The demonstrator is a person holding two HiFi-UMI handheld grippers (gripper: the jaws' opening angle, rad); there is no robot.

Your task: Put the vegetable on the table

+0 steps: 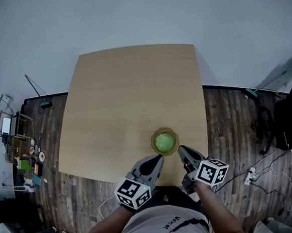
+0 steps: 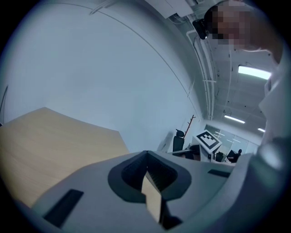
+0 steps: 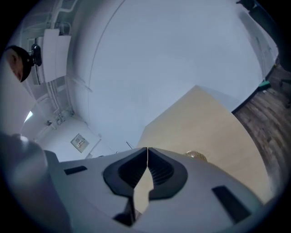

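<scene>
Near the front edge of the table [image 1: 127, 97], on my right-hand side, sits a small amber bowl [image 1: 155, 144] with the vegetable [image 1: 164, 140] inside it: a round, pale green thing, possibly a cabbage or lettuce, though the head view is too small to be sure. The vegetable lies in the bowl, not on the bare tabletop.

My left gripper [image 1: 159, 158] hangs over the table's near edge, its tips pointing up toward the bowl and stopping just short of its rim. In the left gripper view the left gripper [image 2: 146, 152] has its jaws pressed together with nothing between them, and only bare wood and the white wall [image 2: 91, 68] lie beyond.

My right gripper [image 1: 180, 149] is just beside the bowl on its right, tips close to the rim but apart from it. In the right gripper view the right gripper [image 3: 147, 148] is likewise closed on nothing, and a sliver of the bowl [image 3: 196, 156] peeks over its right jaw.

Off to the right, on the dark plank floor [image 1: 231, 120], stands a black chair [image 1: 288, 115], well away from the table.
</scene>
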